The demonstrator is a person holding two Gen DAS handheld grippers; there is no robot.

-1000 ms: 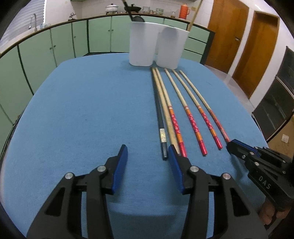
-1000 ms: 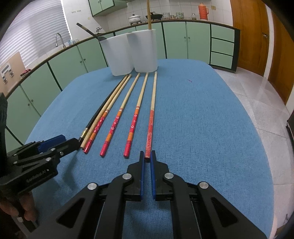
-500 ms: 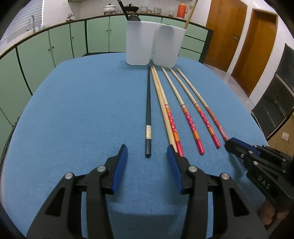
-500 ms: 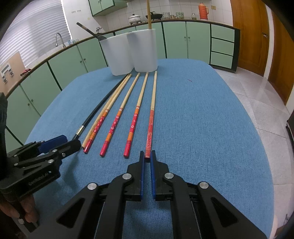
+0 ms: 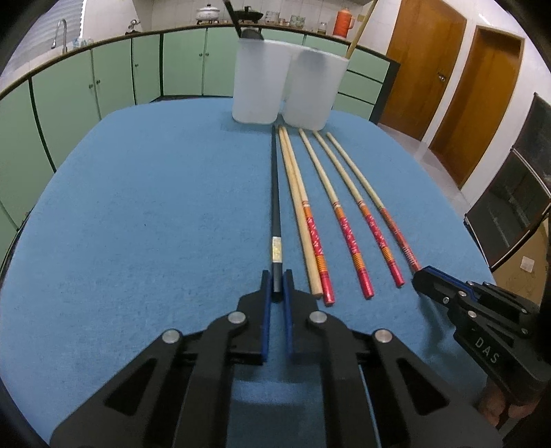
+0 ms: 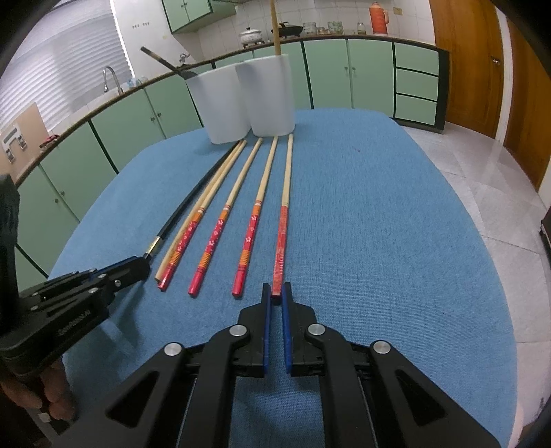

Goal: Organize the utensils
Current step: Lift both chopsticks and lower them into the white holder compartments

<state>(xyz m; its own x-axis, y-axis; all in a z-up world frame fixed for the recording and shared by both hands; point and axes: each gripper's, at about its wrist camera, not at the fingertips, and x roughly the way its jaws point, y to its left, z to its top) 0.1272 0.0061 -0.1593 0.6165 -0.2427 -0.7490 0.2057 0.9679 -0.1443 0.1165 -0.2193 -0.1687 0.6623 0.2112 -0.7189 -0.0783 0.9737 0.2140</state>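
Both grippers pinch chopstick ends on the blue table (image 5: 137,224): the left gripper (image 5: 276,287) clenched on the black chopstick (image 5: 274,193), the right gripper (image 6: 275,293) on the red-handled chopstick (image 6: 282,234). Both sticks point at the white cups (image 5: 282,89). Next, likely, each must be lifted and dropped into the cups.

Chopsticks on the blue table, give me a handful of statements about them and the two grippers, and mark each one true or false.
1. The left gripper is shut on the black chopstick. True.
2. The right gripper stands wide open above bare cloth. False: it is shut on the near end of the rightmost red-handled chopstick.
3. Two white containers stand at the far end of the blue table. True.
4. The black chopstick lies at the right end of the row. False: it lies at the left end, beside a plain wooden chopstick.
5. Both containers are empty. False: a dark utensil and a wooden stick rise out of them.
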